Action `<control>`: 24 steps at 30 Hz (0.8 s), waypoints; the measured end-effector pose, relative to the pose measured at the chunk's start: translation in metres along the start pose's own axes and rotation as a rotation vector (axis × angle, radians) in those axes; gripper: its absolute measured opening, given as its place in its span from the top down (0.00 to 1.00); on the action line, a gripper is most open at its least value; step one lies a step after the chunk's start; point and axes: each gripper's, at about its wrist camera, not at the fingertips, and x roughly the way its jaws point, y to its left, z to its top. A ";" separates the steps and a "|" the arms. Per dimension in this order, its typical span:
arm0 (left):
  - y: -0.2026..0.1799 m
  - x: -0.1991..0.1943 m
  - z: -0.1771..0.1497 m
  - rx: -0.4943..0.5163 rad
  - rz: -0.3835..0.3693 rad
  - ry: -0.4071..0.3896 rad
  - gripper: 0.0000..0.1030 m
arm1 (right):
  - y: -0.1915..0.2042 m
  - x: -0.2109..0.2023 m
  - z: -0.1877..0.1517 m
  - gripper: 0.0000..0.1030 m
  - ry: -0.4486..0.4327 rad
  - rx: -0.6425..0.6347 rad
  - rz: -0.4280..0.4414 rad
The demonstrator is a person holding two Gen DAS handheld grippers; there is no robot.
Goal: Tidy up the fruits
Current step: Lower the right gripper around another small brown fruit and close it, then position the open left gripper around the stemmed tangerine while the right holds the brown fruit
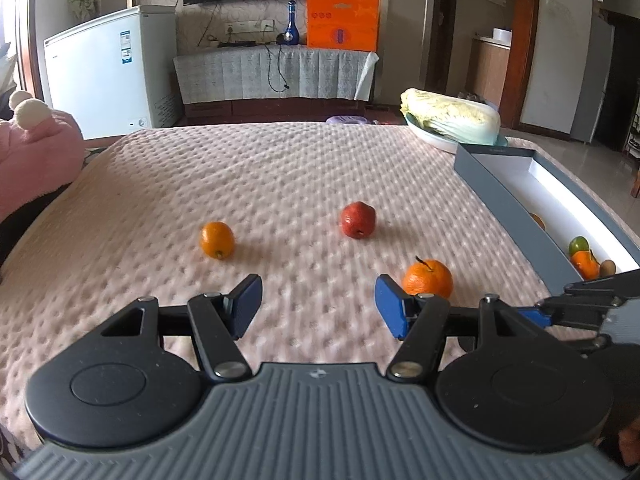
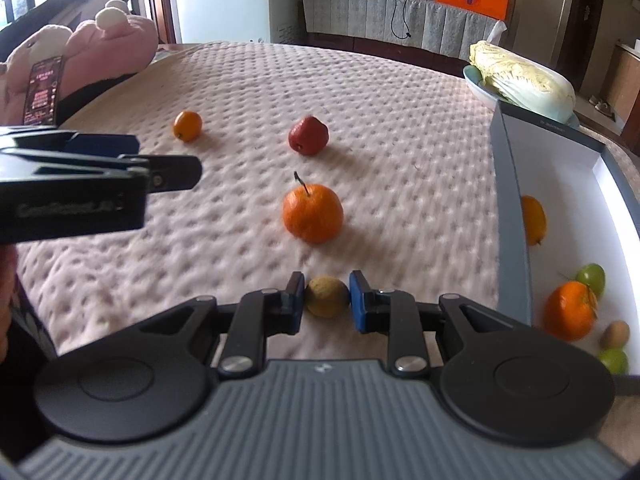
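My right gripper (image 2: 326, 298) is shut on a small brown round fruit (image 2: 327, 295) low over the pink quilt (image 2: 248, 92). Ahead of it lie a stemmed orange (image 2: 313, 213), a red apple (image 2: 308, 136) and a small orange (image 2: 187, 125). My left gripper (image 1: 318, 306) hangs open over the quilt with nothing between its blue pads; the stemmed orange (image 1: 428, 279) sits just beyond its right pad. The apple (image 1: 358, 220) and small orange (image 1: 217, 239) lie farther out. A grey box (image 2: 514, 216) at the right holds several fruits.
A white bowl (image 2: 480, 90) with a napa cabbage (image 2: 524, 80) stands behind the box. A pink plush toy (image 2: 108, 48) lies at the quilt's left edge. Beyond the bed stand a white freezer (image 1: 108, 72) and a covered bench (image 1: 276, 74). The left gripper's body (image 2: 80, 188) shows at the left.
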 end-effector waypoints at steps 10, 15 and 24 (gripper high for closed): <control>-0.036 0.018 0.002 0.039 -0.033 0.003 0.34 | -0.011 -0.011 -0.011 0.73 0.029 -0.013 0.022; -0.052 0.026 0.006 0.049 -0.049 0.005 0.34 | -0.015 -0.011 -0.011 0.73 0.029 -0.015 0.039; -0.061 0.037 0.007 0.067 -0.027 0.010 0.34 | -0.018 -0.011 -0.011 0.73 0.032 -0.016 0.058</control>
